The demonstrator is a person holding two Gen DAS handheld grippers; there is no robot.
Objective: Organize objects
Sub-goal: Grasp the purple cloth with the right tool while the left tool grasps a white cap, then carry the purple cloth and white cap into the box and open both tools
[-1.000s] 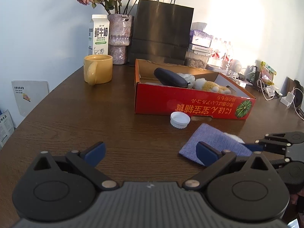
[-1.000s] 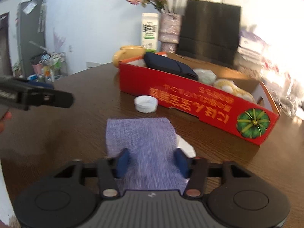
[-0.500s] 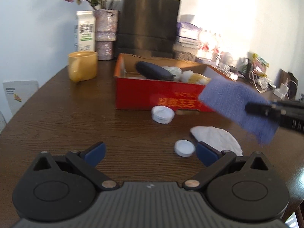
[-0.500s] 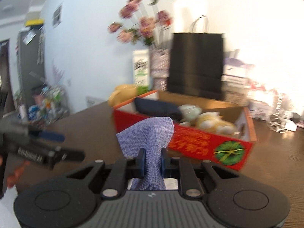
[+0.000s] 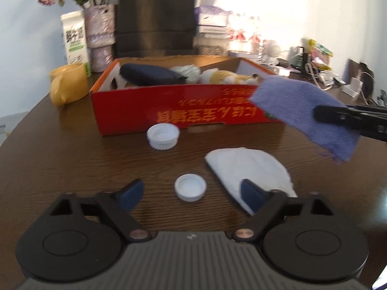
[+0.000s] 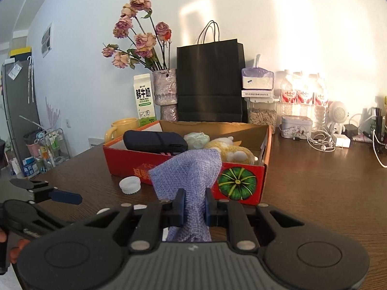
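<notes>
My right gripper (image 6: 194, 207) is shut on a purple woven cloth (image 6: 191, 174) and holds it in the air in front of the red cardboard box (image 6: 130, 162). In the left wrist view the cloth (image 5: 302, 116) hangs from that gripper (image 5: 320, 113) at the right. My left gripper (image 5: 191, 196) sits low over the table with its jaws closing. A small white cap (image 5: 190, 189) lies between its fingers, untouched. A white folded cloth (image 5: 249, 166) lies under the right finger. A larger white cap (image 5: 163, 135) rests by the box front (image 5: 183, 113).
The box holds a dark pouch (image 5: 150, 75) and a plush toy (image 5: 227, 77). A yellow mug (image 5: 69, 87), milk carton (image 5: 76, 38), flower vase (image 6: 165, 91) and black paper bag (image 6: 210, 79) stand behind it. Cables and chargers (image 6: 338, 140) clutter the far right.
The right gripper closed on the purple cloth and lifted it off the table, uncovering the white cloth and small cap. The left gripper moved forward to the small cap and its jaws narrowed.
</notes>
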